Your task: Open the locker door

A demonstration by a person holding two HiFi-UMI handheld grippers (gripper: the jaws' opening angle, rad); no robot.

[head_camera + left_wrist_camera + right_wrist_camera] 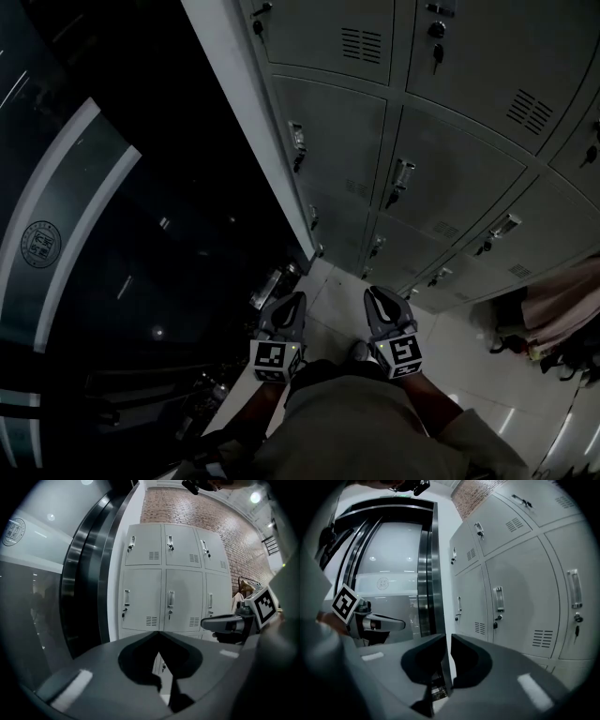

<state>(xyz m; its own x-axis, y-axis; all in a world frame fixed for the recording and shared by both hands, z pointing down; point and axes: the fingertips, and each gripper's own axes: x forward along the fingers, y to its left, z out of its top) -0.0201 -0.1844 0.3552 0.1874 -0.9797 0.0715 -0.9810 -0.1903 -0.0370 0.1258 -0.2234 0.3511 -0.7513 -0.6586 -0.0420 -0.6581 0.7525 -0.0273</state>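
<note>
A bank of grey metal lockers (412, 159) stands in front of me, every door closed. Each door has a vertical handle (171, 599) with a keyed lock under it and a vent slot. Both grippers hang low in front of my body, well short of the lockers and touching nothing. My left gripper (292, 302) has its jaw tips pressed together, empty (159, 633). My right gripper (375, 298) shows a narrow gap between its tips with nothing in it (448, 637). The lockers (520, 588) run along the right in the right gripper view.
A dark curved glass and steel doorway (86, 578) adjoins the lockers' left side. A brick wall (187, 508) rises behind them. Clothes (562, 314) hang at the far right over the pale tiled floor (469, 361).
</note>
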